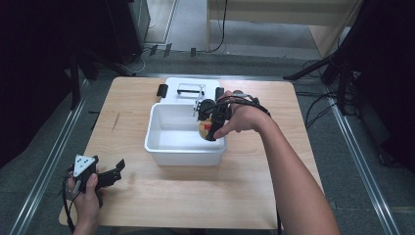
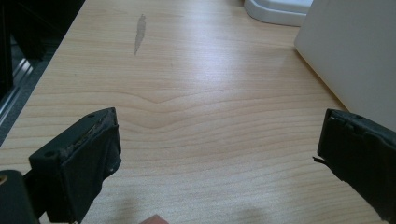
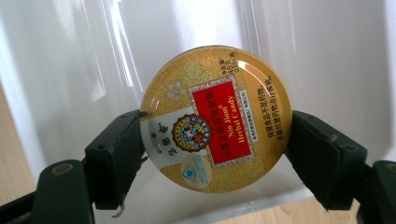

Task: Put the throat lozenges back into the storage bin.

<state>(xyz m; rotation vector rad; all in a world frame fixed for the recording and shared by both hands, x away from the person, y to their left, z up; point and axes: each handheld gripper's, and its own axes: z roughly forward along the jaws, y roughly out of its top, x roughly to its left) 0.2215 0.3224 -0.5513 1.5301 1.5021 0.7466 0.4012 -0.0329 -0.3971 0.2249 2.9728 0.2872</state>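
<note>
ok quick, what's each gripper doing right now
left gripper: open, holding nothing, over the table.
right gripper: shut on the candy tin, over the white bin.

Light wood-grain table (image 1: 147,205) on grey carpet floor (image 1: 377,196) — metal rails (image 1: 49,166) run along both sides. Dark curtains (image 1: 34,73) left and right. Black cables (image 1: 318,110) trail on the floor; pale wooden furniture (image 1: 284,14) at the far end.

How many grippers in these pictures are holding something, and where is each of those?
1. The right gripper grips a round candy tin by its edges, above the white bin. The left gripper is open over the table.
</note>
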